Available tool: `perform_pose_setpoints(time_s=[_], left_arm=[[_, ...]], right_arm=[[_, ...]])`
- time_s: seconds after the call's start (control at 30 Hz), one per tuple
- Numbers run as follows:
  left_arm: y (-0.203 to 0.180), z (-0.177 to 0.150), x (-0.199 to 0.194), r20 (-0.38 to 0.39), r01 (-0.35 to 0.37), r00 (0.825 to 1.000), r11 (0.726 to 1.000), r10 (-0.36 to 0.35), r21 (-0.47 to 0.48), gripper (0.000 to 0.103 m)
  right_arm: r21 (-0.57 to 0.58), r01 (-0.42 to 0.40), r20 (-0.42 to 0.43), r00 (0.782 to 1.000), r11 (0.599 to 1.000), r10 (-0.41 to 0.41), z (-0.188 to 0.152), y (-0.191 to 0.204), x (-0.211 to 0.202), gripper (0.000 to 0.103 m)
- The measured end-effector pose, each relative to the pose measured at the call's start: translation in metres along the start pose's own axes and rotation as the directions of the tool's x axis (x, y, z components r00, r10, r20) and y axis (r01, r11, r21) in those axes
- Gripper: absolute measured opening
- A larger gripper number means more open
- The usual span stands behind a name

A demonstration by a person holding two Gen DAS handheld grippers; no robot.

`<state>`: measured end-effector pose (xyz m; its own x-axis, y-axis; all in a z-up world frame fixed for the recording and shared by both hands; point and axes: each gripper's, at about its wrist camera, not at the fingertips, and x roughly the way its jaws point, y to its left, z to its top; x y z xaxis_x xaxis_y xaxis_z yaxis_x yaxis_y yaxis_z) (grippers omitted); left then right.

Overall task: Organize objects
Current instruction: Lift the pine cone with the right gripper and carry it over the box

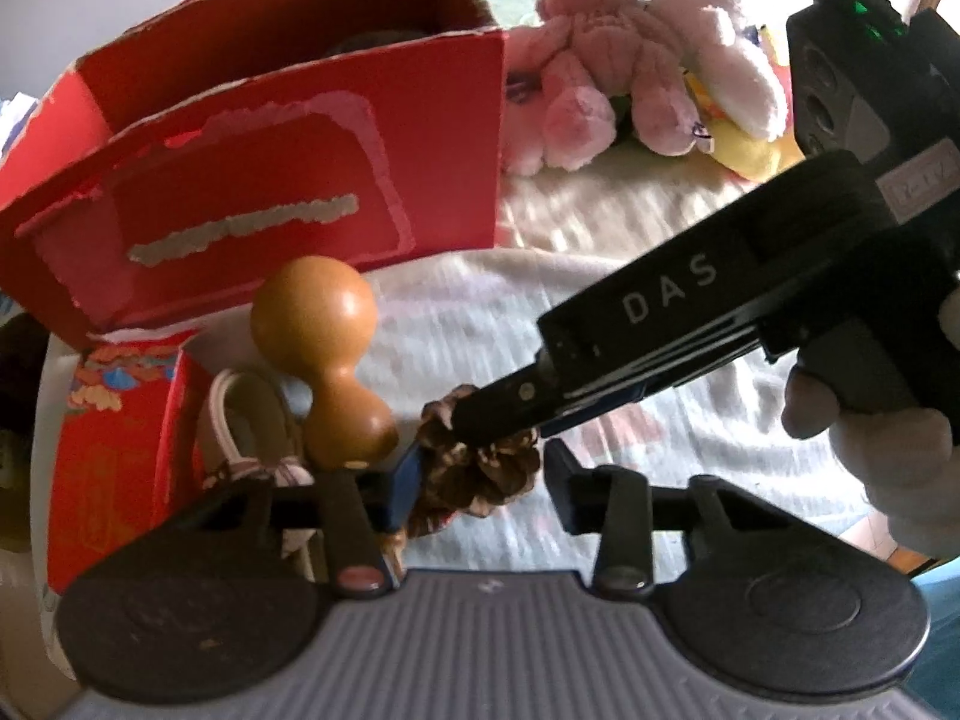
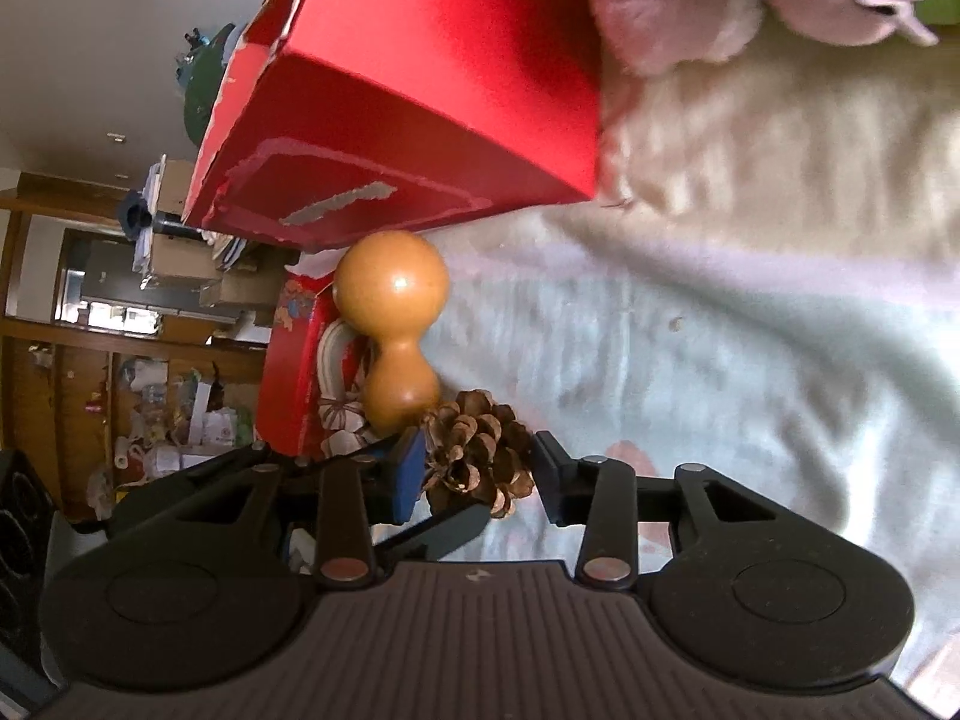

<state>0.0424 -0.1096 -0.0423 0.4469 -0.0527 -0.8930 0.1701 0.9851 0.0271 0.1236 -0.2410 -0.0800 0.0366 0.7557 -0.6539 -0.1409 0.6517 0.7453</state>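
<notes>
A brown pine cone (image 1: 480,474) lies on the pale blanket (image 1: 660,420), next to an orange wooden gourd (image 1: 324,360). It sits between the open fingers of my left gripper (image 1: 480,483). My right gripper (image 2: 480,474), turned on its side, is open around the same pine cone (image 2: 480,456), and its finger (image 1: 504,408) touches the cone from above in the left wrist view. The gourd (image 2: 393,330) stands just beyond. A large open red box (image 1: 270,180) stands behind, and also shows in the right wrist view (image 2: 420,90).
A small patterned red box (image 1: 120,438) holds a white cord (image 1: 228,420) left of the gourd. Pink and white plush toys (image 1: 630,78) lie at the back right on the blanket. A cluttered room with shelves (image 2: 120,330) shows beyond the bed edge.
</notes>
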Motion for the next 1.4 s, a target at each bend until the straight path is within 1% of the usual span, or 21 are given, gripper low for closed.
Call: perform_pose_setpoints(time_s=[0.03,0.23,0.27,0.3,0.33,0.47,0.5,0.57,0.67,0.77,0.9,1.03,1.1,1.2,1.27,1.4], left_arm=[[-0.001,0.001,0.000,-0.001,0.007,1.000,1.000,-0.007,0.004,0.037],[-0.014,0.008,-0.004,0.017,0.059,0.998,0.997,-0.060,0.050,0.035],[-0.017,0.010,-0.005,0.025,0.070,0.997,0.996,-0.071,0.063,0.033],[-0.019,0.013,-0.007,0.033,0.091,0.995,0.993,-0.093,0.077,0.024],[-0.022,0.017,-0.011,0.042,0.110,0.993,0.990,-0.114,0.089,0.025],[-0.032,0.029,-0.021,0.091,0.107,0.988,0.981,-0.123,0.161,0.025],[-0.031,0.032,-0.023,0.100,0.125,0.984,0.974,-0.146,0.189,0.025],[-0.029,0.037,-0.028,0.119,0.147,0.978,0.968,-0.173,0.202,0.025],[-0.023,0.044,-0.038,0.150,0.191,0.962,0.956,-0.227,0.221,0.025],[-0.016,0.053,-0.052,0.187,0.216,0.945,0.943,-0.267,0.254,0.025],[0.002,0.068,-0.076,0.244,0.250,0.914,0.924,-0.324,0.289,0.025],[0.028,0.086,-0.097,0.301,0.268,0.881,0.908,-0.366,0.321,0.025],[0.044,0.096,-0.102,0.320,0.277,0.867,0.903,-0.383,0.329,0.025],[0.064,0.109,-0.104,0.335,0.292,0.853,0.898,-0.400,0.328,0.025],[0.077,0.119,-0.097,0.332,0.311,0.849,0.896,-0.412,0.317,0.025],[0.100,0.128,-0.075,0.302,0.378,0.841,0.887,-0.448,0.265,0.025]], right_arm=[[0.002,0.005,0.005,1.000,1.000,-0.005,-0.001,-0.001,-0.003,0.040],[0.008,0.050,0.068,0.996,0.999,-0.051,-0.007,0.000,-0.025,0.039],[0.010,0.056,0.079,0.995,0.998,-0.057,-0.008,0.001,-0.029,0.036],[0.013,0.055,0.093,0.994,0.998,-0.056,-0.008,0.003,-0.034,0.036],[0.014,0.053,0.109,0.993,0.999,-0.054,-0.008,0.006,-0.039,0.036],[0.008,0.090,0.182,0.979,0.996,-0.090,-0.007,0.016,-0.054,0.036],[0.005,0.099,0.200,0.975,0.995,-0.098,-0.007,0.019,-0.057,0.036],[0.014,0.104,0.232,0.967,0.994,-0.104,-0.007,0.024,-0.064,0.036],[0.032,0.101,0.279,0.955,0.994,-0.106,-0.007,0.036,-0.074,0.036],[0.013,0.111,0.333,0.937,0.994,-0.109,-0.002,0.055,-0.083,0.036],[-0.038,0.136,0.401,0.910,0.990,-0.110,0.012,0.087,-0.092,0.036],[-0.104,0.175,0.440,0.891,0.979,-0.113,0.034,0.119,-0.090,0.036],[-0.128,0.202,0.447,0.886,0.971,-0.125,0.047,0.132,-0.088,0.036],[-0.173,0.277,0.451,0.875,0.945,-0.174,0.068,0.151,-0.074,0.036],[-0.195,0.322,0.441,0.873,0.926,-0.210,0.082,0.157,-0.063,0.036],[-0.199,0.381,0.378,0.880,0.903,-0.288,0.106,0.156,-0.038,0.036]])
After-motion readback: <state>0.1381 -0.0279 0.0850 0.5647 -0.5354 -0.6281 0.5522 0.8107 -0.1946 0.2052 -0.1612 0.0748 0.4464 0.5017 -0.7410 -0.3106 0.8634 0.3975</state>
